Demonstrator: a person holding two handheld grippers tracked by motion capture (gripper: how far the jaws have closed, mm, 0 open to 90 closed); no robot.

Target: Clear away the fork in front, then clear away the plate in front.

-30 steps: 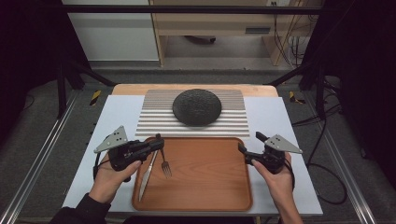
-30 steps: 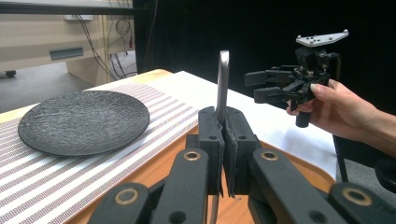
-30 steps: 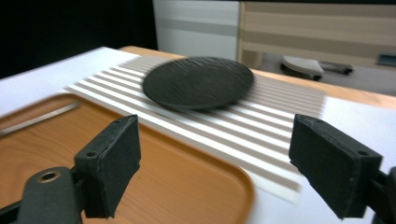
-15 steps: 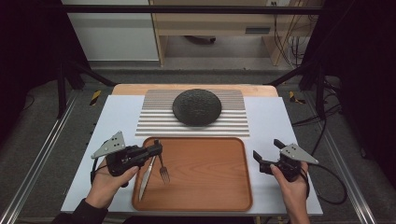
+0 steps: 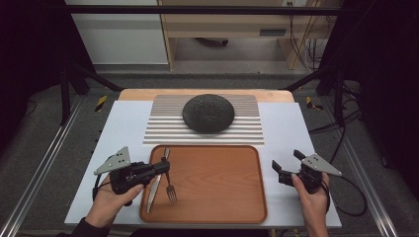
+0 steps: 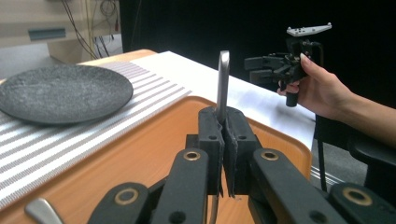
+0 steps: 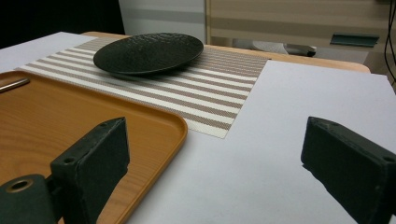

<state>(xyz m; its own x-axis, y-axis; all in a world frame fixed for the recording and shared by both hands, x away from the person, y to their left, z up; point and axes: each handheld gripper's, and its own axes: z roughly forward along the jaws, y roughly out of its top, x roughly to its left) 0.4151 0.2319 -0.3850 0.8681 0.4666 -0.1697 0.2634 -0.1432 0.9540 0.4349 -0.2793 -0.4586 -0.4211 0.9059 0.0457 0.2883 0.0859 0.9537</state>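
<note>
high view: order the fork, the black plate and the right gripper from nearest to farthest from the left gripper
1. fork, on the tray's left side, just beside the left gripper.
2. black plate, farther back on the striped mat.
3. right gripper, across the tray at the table's right.

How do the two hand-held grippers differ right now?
The left hand-held gripper is shut on a knife over the wooden tray; the right hand-held gripper is open and empty. The left reaches over the tray's left edge, while the right is off the tray, above the white sheet. Both are black, each held in one hand.
</note>
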